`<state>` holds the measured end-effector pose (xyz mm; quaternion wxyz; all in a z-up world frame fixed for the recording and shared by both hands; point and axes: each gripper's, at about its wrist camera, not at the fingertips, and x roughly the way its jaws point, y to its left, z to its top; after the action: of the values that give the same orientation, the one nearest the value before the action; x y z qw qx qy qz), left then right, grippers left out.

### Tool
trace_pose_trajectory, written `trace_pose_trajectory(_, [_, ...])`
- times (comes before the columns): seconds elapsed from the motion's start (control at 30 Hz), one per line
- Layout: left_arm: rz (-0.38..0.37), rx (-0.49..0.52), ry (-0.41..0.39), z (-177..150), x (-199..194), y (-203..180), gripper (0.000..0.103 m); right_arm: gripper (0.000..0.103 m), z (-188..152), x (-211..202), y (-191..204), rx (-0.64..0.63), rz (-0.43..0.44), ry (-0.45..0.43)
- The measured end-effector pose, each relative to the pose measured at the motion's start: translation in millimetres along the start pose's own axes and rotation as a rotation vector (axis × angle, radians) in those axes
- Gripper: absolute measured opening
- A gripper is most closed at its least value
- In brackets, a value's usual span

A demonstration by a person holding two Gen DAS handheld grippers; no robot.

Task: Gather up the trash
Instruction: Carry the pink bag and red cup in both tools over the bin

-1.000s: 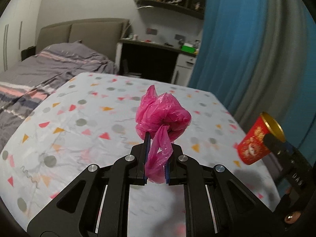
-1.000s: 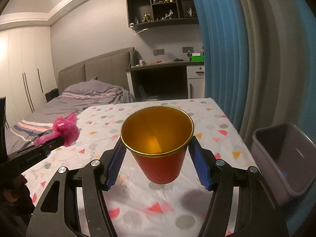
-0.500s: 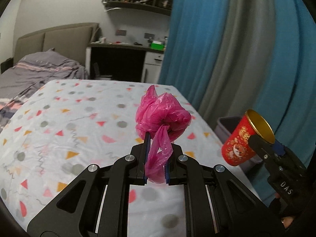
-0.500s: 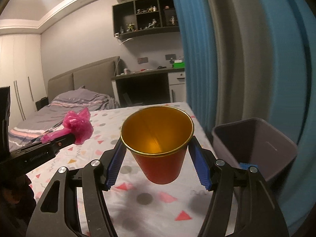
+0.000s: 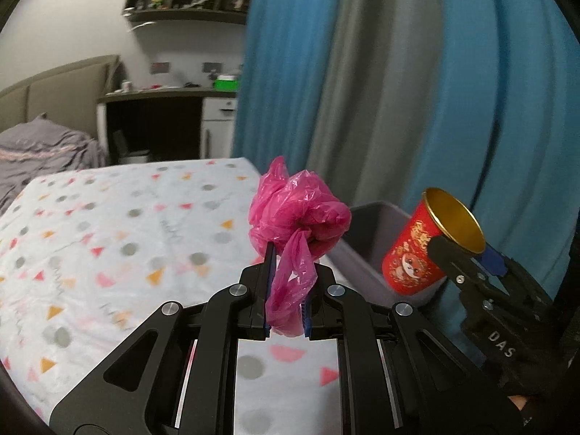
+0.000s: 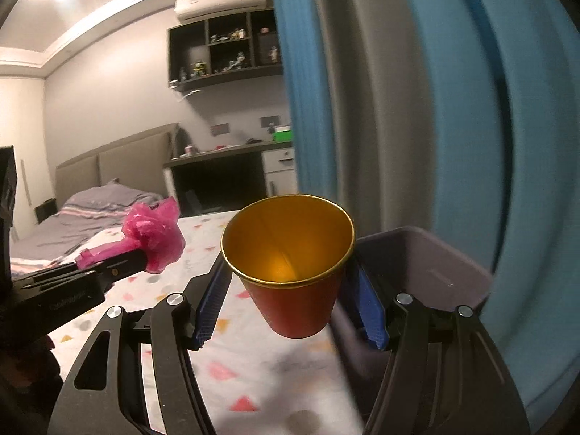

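Observation:
My left gripper (image 5: 286,290) is shut on a crumpled pink plastic bag (image 5: 297,217) and holds it above the table's right edge; the bag also shows in the right wrist view (image 6: 154,233). My right gripper (image 6: 290,290) is shut on a red paper cup with a gold inside (image 6: 290,250), held upright in the air; the cup also shows in the left wrist view (image 5: 427,246). A grey trash bin (image 6: 435,264) stands beside the table, just behind and right of the cup, and shows in the left wrist view (image 5: 369,228) beyond the bag.
The table has a white cloth with coloured dots and triangles (image 5: 108,246). Blue and grey curtains (image 5: 380,90) hang close behind the bin. A bed (image 6: 94,206) and a dark desk (image 6: 217,174) stand at the back of the room.
Both grippers have swung to the right with the bag and the cup in them. The grey bin has come closer and now lies just beyond both.

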<state>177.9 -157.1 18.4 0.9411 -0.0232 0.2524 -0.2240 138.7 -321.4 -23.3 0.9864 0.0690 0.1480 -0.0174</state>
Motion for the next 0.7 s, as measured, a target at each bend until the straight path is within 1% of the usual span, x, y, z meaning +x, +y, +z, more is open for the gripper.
trace_pose_trajectory(0.2, [-0.080, 0.023, 0.023, 6.9, 38.2, -31.7, 0.011, 0.063, 4.0, 12.0, -39.7, 0.030, -0.079, -0.010])
trace_pose_trajectory(0.4, [-0.139, 0.056, 0.044, 10.9, 76.0, -58.4, 0.011, 0.063, 6.7, 23.3, -70.8, 0.053, -0.131, -0.015])
trace_pose_trajectory(0.5, [-0.171, 0.063, 0.054, 11.8, 94.1, -67.6, 0.011, 0.063, 6.8, 27.3, -79.7, 0.063, -0.144, -0.010])
trace_pose_trajectory(0.7, [-0.205, 0.067, 0.078, 10.0, 119.4, -74.5, 0.011, 0.063, 3.4, 37.0, -87.9, 0.066, -0.164, 0.000])
